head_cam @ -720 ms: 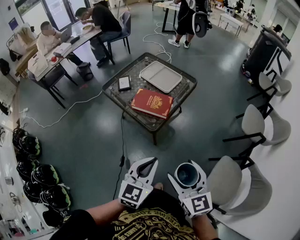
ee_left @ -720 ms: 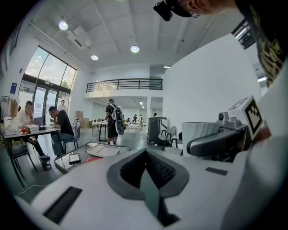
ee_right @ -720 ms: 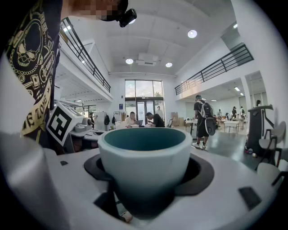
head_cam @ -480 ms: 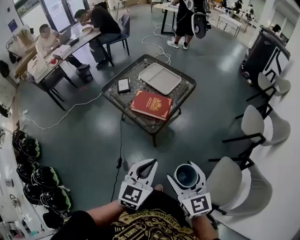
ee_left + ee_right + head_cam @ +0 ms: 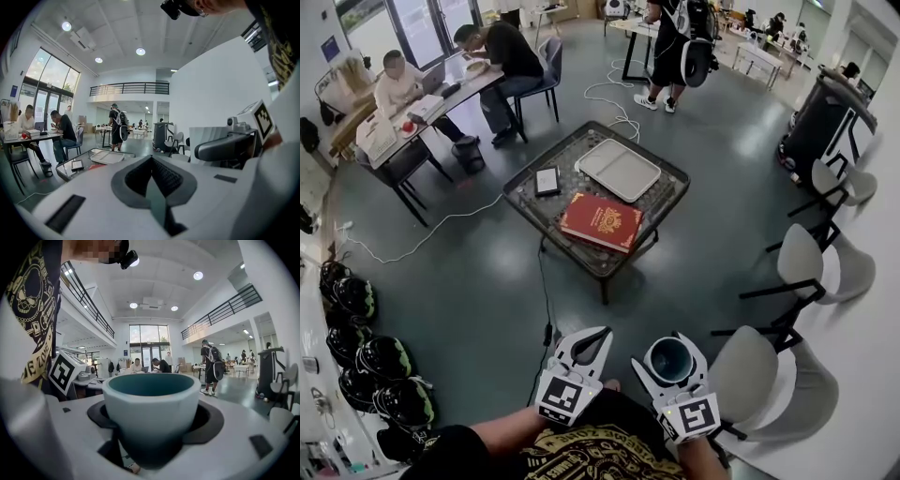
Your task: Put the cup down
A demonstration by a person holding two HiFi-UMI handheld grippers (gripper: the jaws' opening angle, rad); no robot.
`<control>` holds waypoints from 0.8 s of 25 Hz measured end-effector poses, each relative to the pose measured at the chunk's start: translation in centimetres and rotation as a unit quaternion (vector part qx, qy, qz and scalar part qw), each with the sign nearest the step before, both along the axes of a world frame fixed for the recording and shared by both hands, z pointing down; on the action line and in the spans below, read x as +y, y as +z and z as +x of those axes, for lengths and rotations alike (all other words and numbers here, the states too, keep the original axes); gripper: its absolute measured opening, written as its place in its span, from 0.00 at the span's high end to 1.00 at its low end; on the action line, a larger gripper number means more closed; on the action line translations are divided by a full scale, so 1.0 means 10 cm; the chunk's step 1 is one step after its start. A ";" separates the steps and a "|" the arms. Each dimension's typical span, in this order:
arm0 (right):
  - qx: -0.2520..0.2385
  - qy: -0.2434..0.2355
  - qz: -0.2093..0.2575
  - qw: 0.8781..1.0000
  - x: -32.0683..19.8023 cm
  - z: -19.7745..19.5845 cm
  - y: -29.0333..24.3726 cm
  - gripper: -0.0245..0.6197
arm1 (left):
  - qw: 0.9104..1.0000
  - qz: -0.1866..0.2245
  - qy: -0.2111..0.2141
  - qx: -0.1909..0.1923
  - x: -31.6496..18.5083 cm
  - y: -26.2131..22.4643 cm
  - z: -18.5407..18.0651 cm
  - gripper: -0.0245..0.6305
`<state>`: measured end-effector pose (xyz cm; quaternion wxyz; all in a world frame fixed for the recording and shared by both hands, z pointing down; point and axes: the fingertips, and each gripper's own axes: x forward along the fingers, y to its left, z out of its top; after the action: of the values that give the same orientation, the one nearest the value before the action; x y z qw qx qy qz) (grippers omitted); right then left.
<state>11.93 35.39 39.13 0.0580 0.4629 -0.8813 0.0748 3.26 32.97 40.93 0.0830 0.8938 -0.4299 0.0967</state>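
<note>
Fingers (image 5: 253, 430) of the right gripper (image 5: 667, 349) were closed on the cup (image 5: 671, 358), one pad on each side of its wall, and in the right gripper view the cup (image 5: 151, 401) stood upright between them, pale outside and teal inside, mouth up. Those of the left gripper (image 5: 601, 333) met at the tips with nothing between them, as the left gripper view (image 5: 151, 160) showed. Both grippers were low in the head view, just in front of the person's black printed shirt (image 5: 600, 450), so the cup was in the air over the grey floor (image 5: 487, 281) and well apart from the table (image 5: 657, 211). That dark table stood in the middle of the room. A long desk (image 5: 389, 122) with two seated people was at upper left, and a row of pale chairs (image 5: 800, 255) ran down the right side, the closest one just beside the right gripper. A standing person with a backpack (image 5: 680, 42) was beyond the table. On the table lay a pale tray (image 5: 619, 169) toward the far edge, a red book (image 5: 602, 222) at the near edge just beside the tray, and a small dark tablet (image 5: 547, 180) to the left of both. Black helmets (image 5: 386, 354) sat along the left wall, and a white cable (image 5: 441, 220) trailed across the floor from that wall toward the table.
</note>
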 end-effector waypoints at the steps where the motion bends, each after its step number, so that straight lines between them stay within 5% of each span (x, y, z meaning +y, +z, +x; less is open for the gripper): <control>1: -0.001 0.000 0.001 1.000 0.00 0.00 0.00 0.39 | 1.000 0.000 0.000 0.000 0.00 0.00 -0.01 0.96; 20: -0.002 0.055 0.005 0.998 -0.48 -0.16 -0.22 0.39 | 0.999 0.010 0.049 0.011 -0.59 -0.17 -0.10 0.96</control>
<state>10.32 30.63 36.91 0.0501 0.5106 -0.8551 0.0745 2.22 27.12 39.20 0.0738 0.9156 -0.3856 0.0869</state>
